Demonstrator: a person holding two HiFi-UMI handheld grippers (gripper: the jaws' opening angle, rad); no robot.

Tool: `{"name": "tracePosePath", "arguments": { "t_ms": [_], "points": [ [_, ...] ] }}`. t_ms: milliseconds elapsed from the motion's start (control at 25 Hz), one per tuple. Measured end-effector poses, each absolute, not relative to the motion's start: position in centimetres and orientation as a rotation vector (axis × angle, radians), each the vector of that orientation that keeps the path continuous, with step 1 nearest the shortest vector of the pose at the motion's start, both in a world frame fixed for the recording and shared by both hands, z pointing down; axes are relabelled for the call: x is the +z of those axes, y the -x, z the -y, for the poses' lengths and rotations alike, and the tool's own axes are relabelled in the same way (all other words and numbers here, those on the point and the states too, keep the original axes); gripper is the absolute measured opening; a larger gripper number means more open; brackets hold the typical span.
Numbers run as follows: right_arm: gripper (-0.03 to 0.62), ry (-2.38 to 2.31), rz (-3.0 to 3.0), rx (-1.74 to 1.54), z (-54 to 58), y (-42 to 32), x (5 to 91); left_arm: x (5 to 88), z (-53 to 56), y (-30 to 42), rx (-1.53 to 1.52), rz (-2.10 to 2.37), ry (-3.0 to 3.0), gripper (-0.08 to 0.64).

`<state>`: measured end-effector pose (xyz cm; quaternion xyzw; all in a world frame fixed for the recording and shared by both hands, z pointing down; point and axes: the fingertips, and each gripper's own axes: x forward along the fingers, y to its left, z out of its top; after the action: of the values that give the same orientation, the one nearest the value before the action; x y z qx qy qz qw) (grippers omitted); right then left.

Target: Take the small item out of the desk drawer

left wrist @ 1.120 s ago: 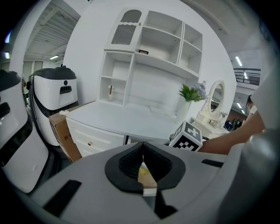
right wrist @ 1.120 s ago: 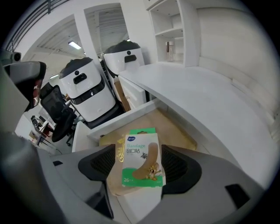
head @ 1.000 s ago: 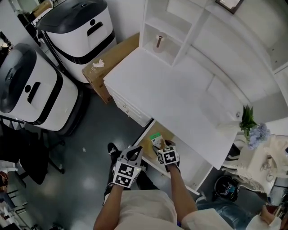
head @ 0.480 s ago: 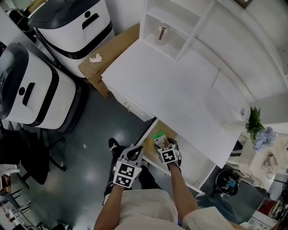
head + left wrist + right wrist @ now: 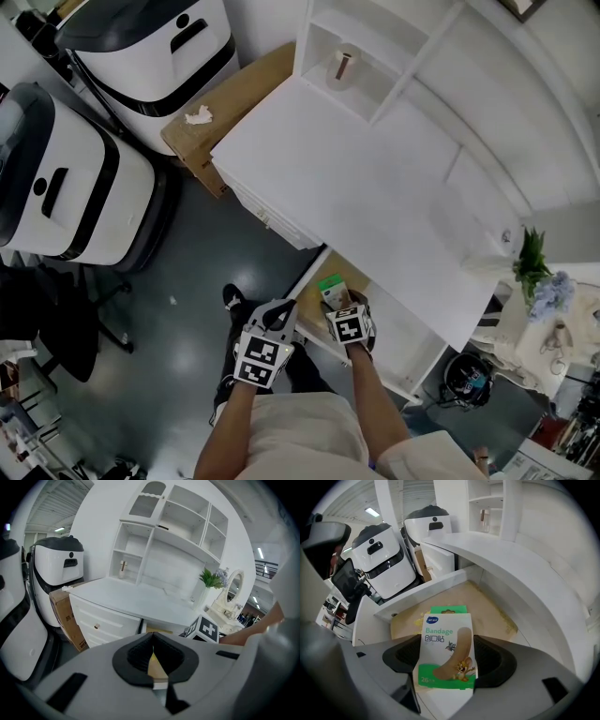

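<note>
A green-and-white bandage box (image 5: 447, 649) stands upright between the pads of my right gripper (image 5: 447, 662), which is shut on it. The box hangs just above the wooden bottom of the open desk drawer (image 5: 490, 605). From the head view, the right gripper (image 5: 341, 306) holds the bandage box (image 5: 329, 286) over the drawer (image 5: 309, 296) under the white desk (image 5: 375, 197). My left gripper (image 5: 274, 322) hovers at the drawer's front left, off the desk. Its jaws are closed to a thin slit with nothing in them, as the left gripper (image 5: 153, 663) view shows.
Two white-and-black machines (image 5: 66, 187) (image 5: 159, 47) stand left of the desk, with a cardboard box (image 5: 225, 103) against the desk's side. A hutch shelf holds a small bottle (image 5: 343, 66). A plant (image 5: 530, 258) stands at the desk's right end. The side drawers have knobs (image 5: 96, 626).
The head view has drifted slightly. Both grippers stay almost where they were, the right one still holding the bandage box over the drawer.
</note>
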<state>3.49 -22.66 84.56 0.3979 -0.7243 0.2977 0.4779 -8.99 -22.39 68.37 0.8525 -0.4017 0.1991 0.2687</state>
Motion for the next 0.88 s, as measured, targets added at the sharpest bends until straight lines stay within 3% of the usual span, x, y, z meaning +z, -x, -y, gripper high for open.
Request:
{"name": "tracePosePath", "arguments": {
  "t_ms": [880],
  "points": [
    [0.362, -1.064, 1.89, 0.709, 21.8, -1.8, 79.1, 67.8, 20.5, 8.6, 0.51, 1.147, -2.276, 0.017]
  ]
}}
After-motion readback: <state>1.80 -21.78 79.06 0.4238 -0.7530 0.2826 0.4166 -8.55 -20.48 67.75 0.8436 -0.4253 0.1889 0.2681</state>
